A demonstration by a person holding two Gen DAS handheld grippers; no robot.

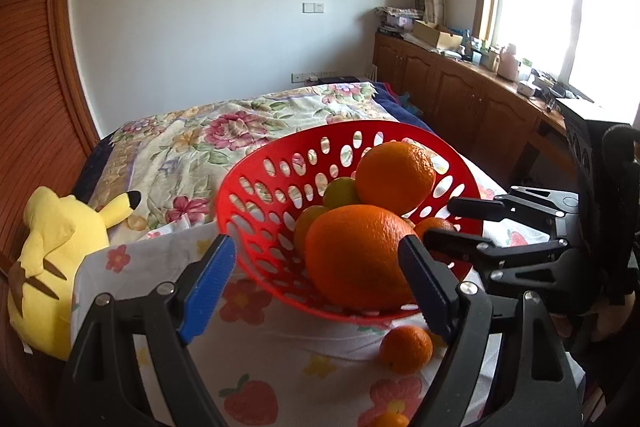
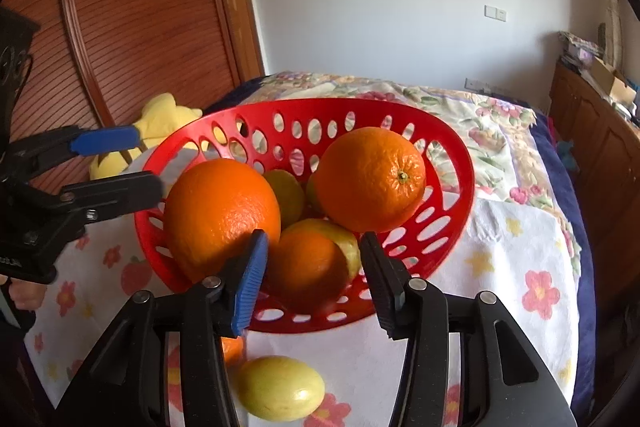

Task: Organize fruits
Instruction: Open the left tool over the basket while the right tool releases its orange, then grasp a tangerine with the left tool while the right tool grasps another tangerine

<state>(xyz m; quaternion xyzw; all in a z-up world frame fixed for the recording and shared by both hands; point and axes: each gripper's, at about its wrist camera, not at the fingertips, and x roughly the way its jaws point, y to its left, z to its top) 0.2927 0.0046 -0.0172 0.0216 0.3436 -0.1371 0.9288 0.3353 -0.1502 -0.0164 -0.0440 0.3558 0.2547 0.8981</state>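
Observation:
A red perforated basket (image 1: 256,203) (image 2: 448,147) stands on a flower-print cloth on the bed. It holds two big oranges (image 1: 354,255) (image 1: 395,177) (image 2: 222,211) (image 2: 370,179), a small orange (image 2: 306,269) and greenish-yellow fruits (image 1: 340,191) (image 2: 286,195). A small orange (image 1: 406,349) and another (image 1: 390,419) lie on the cloth in front. A yellow fruit (image 2: 279,387) lies on the cloth below my right gripper. My left gripper (image 1: 320,287) is open and empty at the basket's near rim. My right gripper (image 2: 314,283) is open; the small orange sits between its fingers, contact unclear.
A yellow plush toy (image 1: 52,259) (image 2: 168,115) lies left of the basket by a wooden sliding door (image 2: 132,7). Wooden cabinets (image 1: 460,87) with clutter run under the window on the right. The floral bedspread (image 1: 224,131) stretches behind.

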